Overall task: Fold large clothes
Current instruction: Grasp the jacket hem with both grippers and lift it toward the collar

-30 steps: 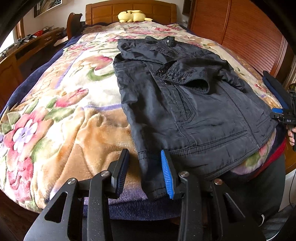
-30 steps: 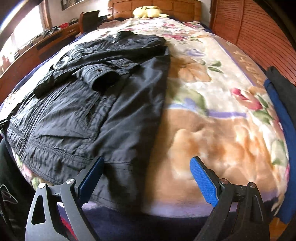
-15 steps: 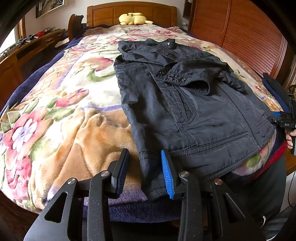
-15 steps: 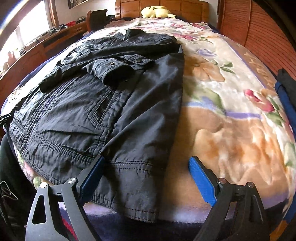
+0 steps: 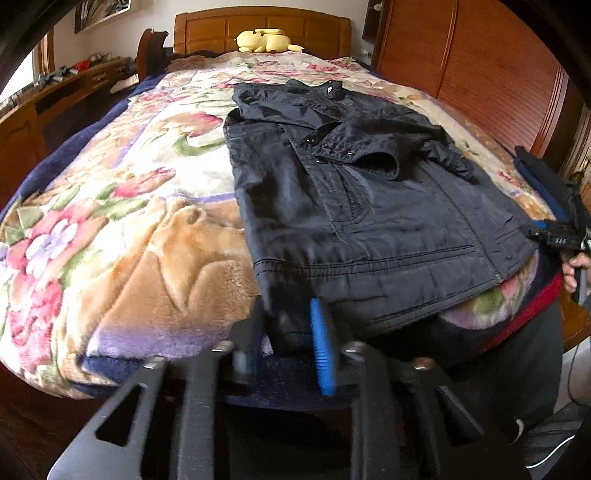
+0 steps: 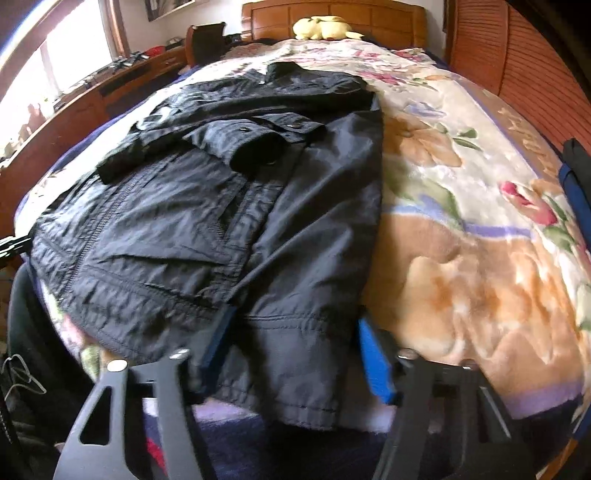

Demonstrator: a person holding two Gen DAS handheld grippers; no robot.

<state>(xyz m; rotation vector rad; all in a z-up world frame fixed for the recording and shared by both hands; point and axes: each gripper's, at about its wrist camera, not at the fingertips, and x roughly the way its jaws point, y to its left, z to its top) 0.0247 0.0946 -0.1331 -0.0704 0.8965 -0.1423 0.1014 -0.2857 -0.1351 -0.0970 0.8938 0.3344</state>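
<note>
A wooden-framed bed (image 5: pixel 258 26) under a floral blanket (image 5: pixel 129 221) carries a dark jacket (image 5: pixel 351 206) at its foot edge, where the left gripper (image 5: pixel 286 334) has just closed on one hem corner while the right gripper (image 6: pixel 295 350), closing, straddles the other.

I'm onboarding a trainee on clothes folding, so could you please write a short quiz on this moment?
1. True or false: the black jacket lies on a flowered blanket.
2. What sits at the headboard? A) yellow plush toy B) red pillow C) white lamp
3. Which part of the jacket lies between the pads of the left gripper and the right gripper?

Key: 1 true. 2 A, the yellow plush toy. 3 the bottom hem; both sets of jaws have just been closing on it.
</note>
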